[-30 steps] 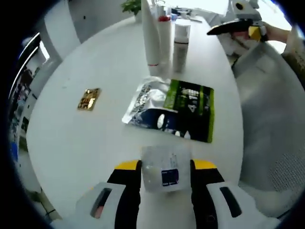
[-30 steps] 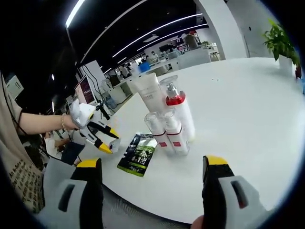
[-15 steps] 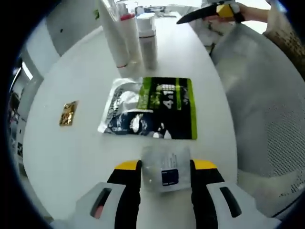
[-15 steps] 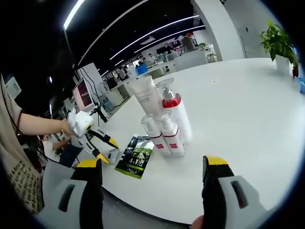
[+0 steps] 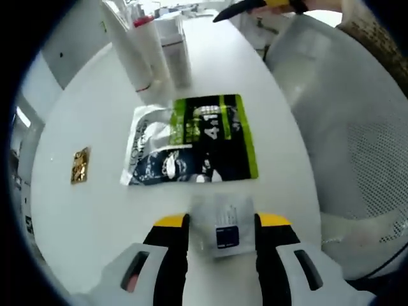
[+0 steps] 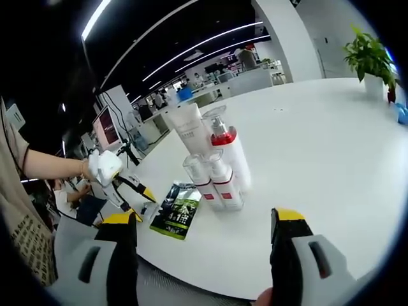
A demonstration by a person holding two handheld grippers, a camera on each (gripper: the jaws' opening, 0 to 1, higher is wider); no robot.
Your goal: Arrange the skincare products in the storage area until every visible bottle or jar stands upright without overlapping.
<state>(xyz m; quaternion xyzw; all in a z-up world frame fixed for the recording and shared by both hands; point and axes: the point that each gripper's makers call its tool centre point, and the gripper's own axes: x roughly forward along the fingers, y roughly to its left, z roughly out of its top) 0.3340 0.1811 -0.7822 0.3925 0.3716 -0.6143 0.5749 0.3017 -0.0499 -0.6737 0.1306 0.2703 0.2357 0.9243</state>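
My left gripper (image 5: 222, 222) is shut on a small clear sachet (image 5: 222, 234) with a dark blue label, held low over the white table (image 5: 95, 108). Just beyond it lies a flat green, black and silver pouch (image 5: 191, 139). Further off, a white tube (image 5: 123, 46), a red-collared pump bottle (image 5: 146, 39) and a small bottle (image 5: 176, 53) stand upright together. In the right gripper view these bottles (image 6: 213, 156) stand in a tight cluster beside the pouch (image 6: 174, 210). My right gripper (image 6: 205, 218) hangs open in front of them, holding nothing.
A small gold packet (image 5: 80, 166) lies on the table left of the pouch. A white mesh chair (image 5: 357, 121) stands close to the table's edge on the right. A potted plant (image 6: 370, 58) sits at the far side. A hand holds the left gripper (image 6: 113, 172) by the edge.
The left gripper view has slid closer over the pouch, the sachet still between the jaws. The right gripper view has drawn back slightly, its jaws staying wide apart.
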